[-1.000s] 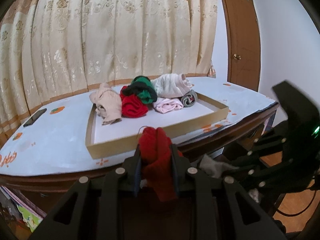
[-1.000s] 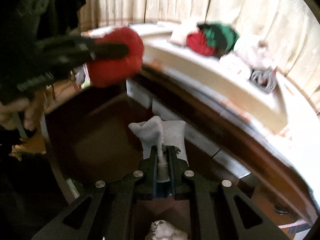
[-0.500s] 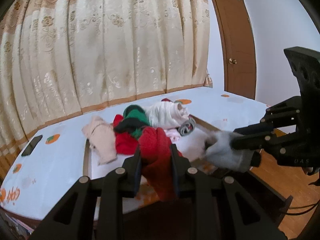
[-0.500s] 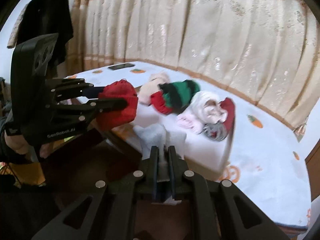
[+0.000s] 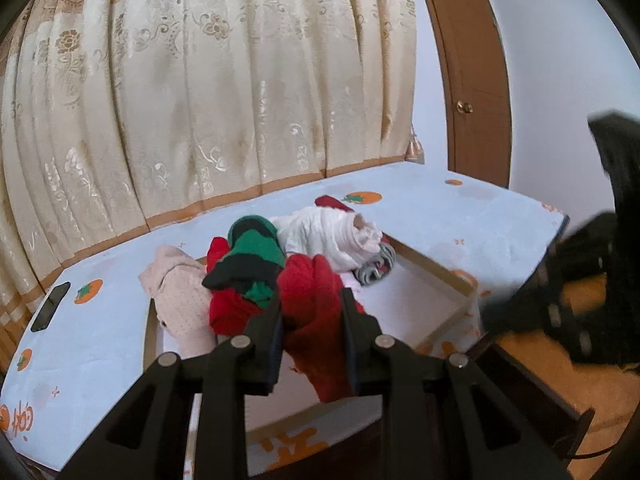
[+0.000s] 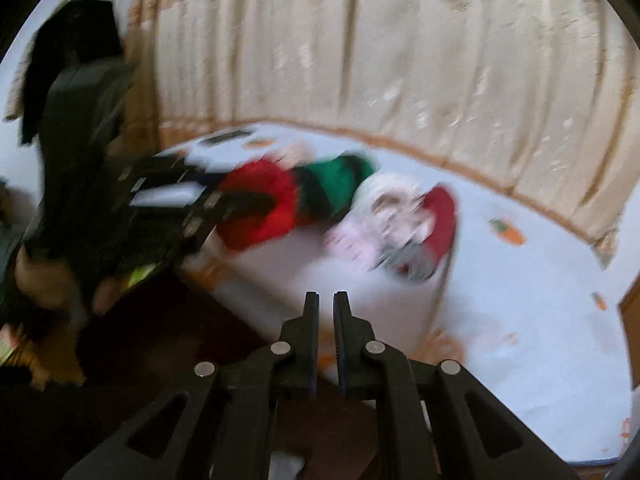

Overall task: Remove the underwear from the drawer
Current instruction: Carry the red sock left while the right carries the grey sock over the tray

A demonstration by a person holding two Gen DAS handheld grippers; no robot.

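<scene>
My left gripper (image 5: 310,296) is shut on a dark red underwear (image 5: 316,320), which hangs down between its fingers over the near part of a shallow cardboard tray (image 5: 436,268). Blurred in the right wrist view, the same red piece (image 6: 256,208) is in the left gripper (image 6: 268,200) at the tray's left end. My right gripper (image 6: 326,298) is shut, with only a thin slit between its fingers. The table shows through that slit and no cloth shows at the tips. From the left wrist view the right gripper (image 5: 496,316) is a dark blur at the tray's right.
At the tray's back lies a pile: a beige garment (image 5: 180,296), a red one (image 5: 228,308), a green-and-black one (image 5: 252,252), a white one (image 5: 328,236) and a grey roll (image 5: 376,268). A phone (image 5: 50,308) lies far left on the table (image 5: 460,208). Behind are a curtain (image 5: 200,100) and a door (image 5: 472,80).
Both grippers rose from below the table edge to above the tray. The red piece stayed in the left gripper. The white cloth seen in the right gripper no longer shows at its tips.
</scene>
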